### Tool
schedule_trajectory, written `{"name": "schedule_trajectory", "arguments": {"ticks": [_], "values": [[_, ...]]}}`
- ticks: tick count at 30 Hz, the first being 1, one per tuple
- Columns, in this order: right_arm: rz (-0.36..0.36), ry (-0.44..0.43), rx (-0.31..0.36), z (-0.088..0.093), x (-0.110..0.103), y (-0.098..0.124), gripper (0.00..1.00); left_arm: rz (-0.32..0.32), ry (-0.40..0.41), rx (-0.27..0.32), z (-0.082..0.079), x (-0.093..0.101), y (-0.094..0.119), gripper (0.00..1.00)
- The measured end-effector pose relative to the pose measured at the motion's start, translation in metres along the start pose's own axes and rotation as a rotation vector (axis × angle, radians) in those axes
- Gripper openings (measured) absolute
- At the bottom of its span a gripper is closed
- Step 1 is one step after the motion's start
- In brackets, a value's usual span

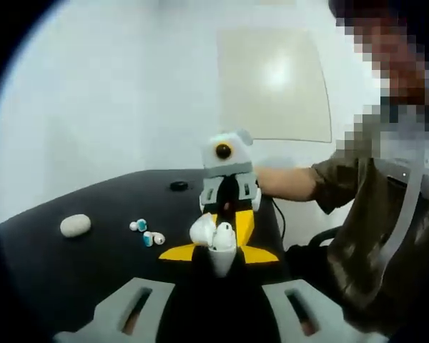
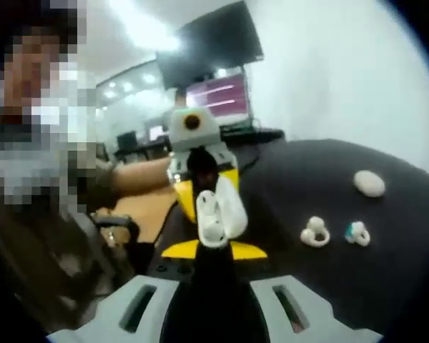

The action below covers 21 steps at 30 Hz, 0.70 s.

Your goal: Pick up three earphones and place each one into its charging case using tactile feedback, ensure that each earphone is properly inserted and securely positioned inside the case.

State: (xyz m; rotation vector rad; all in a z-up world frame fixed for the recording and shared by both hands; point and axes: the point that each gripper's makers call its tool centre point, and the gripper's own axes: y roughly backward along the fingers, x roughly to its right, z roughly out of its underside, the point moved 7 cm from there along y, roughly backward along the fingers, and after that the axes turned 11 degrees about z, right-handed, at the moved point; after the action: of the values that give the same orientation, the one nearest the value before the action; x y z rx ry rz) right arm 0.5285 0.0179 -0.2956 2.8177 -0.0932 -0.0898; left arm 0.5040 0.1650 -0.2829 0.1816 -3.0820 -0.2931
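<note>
– Earphone (image 2: 209,216) seating is the step judged to be in hand: a white bud appears to be lodged in the open charging case (image 2: 232,206), which is held up in the air where the left tongs (image 2: 204,187) and the right tongs (image 1: 227,214) meet. How should it be finished well?

– Going from the left in the left gripper view: a closed white case (image 1: 75,225) is lying on the black tabletop (image 1: 50,271), and two teal-tipped earphones (image 1: 147,232) are lying close together near it, untouched. They should be left alone until the raised case is dealt with. At the centre, the bud should be pressed straight down into its well, gently, while the case is kept steady from the opposite side. The push should be stopped once firm resistance is felt. A small sideways nudge could then be used to check that nothing rocks, and only then should the lid be closed.

– And what cannot be made out?

– The tips of both tongs are covered by the case and by dark shadow, so it cannot be told how wide either pair stands, nor which pair carries the case and which the bud. How deep the bud sits is blurred. A small black round thing (image 1: 179,186) at the far edge of the tabletop is too small to be identified. At the right, a person's sleeve (image 1: 343,182) is cut off by the rim.
</note>
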Motion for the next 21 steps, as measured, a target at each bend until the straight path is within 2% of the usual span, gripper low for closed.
{"name": "schedule_trajectory", "arguments": {"ticks": [5, 11, 15, 21], "values": [[0.005, -0.022, 0.014, -0.0013, 0.0017, 0.0018, 0.16, 0.005, 0.015, 0.032, -0.0022, -0.0006, 0.0016, 0.22], [-0.001, -0.035, -0.01, 0.001, 0.0008, 0.0001, 0.16, -0.005, -0.003, 0.01, -0.0011, -0.0011, -0.0004, 0.21], [0.013, -0.079, -0.017, 0.0005, 0.0019, -0.0009, 0.16, -0.012, 0.019, 0.007, -0.0011, -0.0037, 0.0005, 0.17], [0.001, -0.135, -0.026, -0.0019, 0.0061, -0.003, 0.16, -0.009, -0.006, 0.002, -0.0024, -0.0009, 0.0016, 0.15]]}}
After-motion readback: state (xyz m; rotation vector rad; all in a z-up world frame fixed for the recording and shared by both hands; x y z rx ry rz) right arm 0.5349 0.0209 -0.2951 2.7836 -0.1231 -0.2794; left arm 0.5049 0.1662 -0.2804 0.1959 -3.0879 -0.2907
